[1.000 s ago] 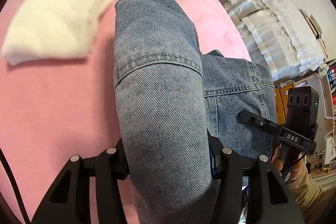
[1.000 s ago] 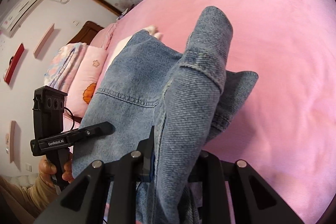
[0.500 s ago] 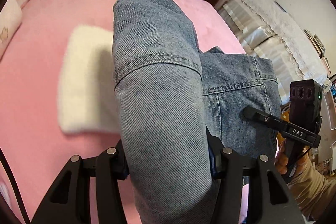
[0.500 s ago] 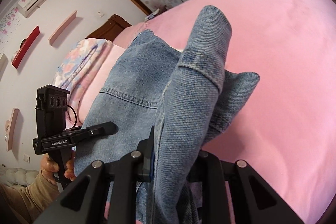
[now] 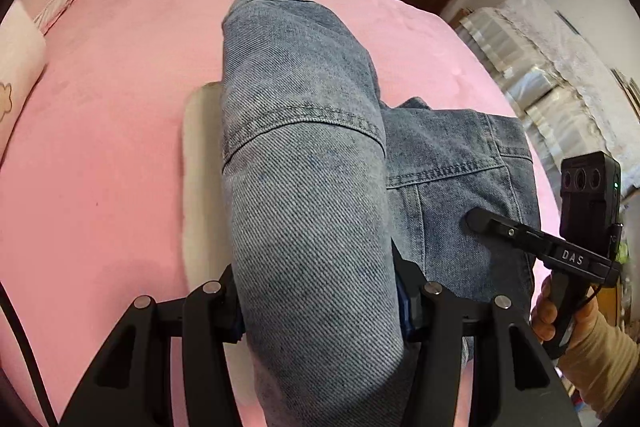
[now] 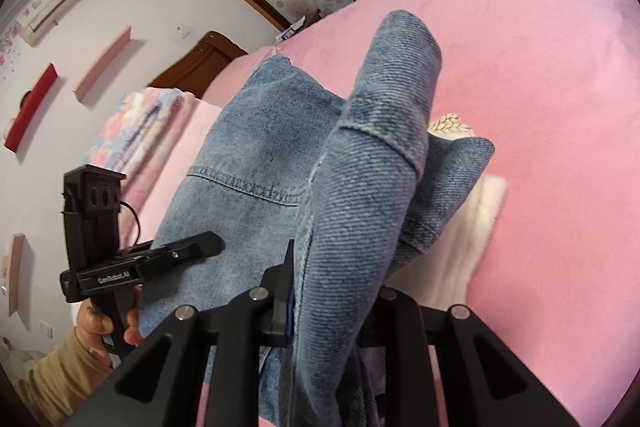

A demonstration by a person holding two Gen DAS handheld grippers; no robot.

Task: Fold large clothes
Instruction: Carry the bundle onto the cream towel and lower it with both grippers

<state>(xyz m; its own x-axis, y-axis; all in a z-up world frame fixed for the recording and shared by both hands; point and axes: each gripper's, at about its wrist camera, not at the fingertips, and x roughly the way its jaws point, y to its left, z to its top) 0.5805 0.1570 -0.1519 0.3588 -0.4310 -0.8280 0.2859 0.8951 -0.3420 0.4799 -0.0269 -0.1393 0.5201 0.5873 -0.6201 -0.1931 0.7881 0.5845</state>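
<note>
- The faded blue denim garment (image 5: 308, 187) is gripped by the left tool (image 5: 320, 311) and by the right tool (image 6: 332, 307), spread between them.
- It is carried above the pink bed (image 5: 100, 167), over a folded white cloth (image 5: 200, 187), presumably so it can be laid flat.

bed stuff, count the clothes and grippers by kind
denim garment: 1
white folded garment: 1
grippers, left gripper and right gripper, each clamped on the denim: 2
total: 4
</note>
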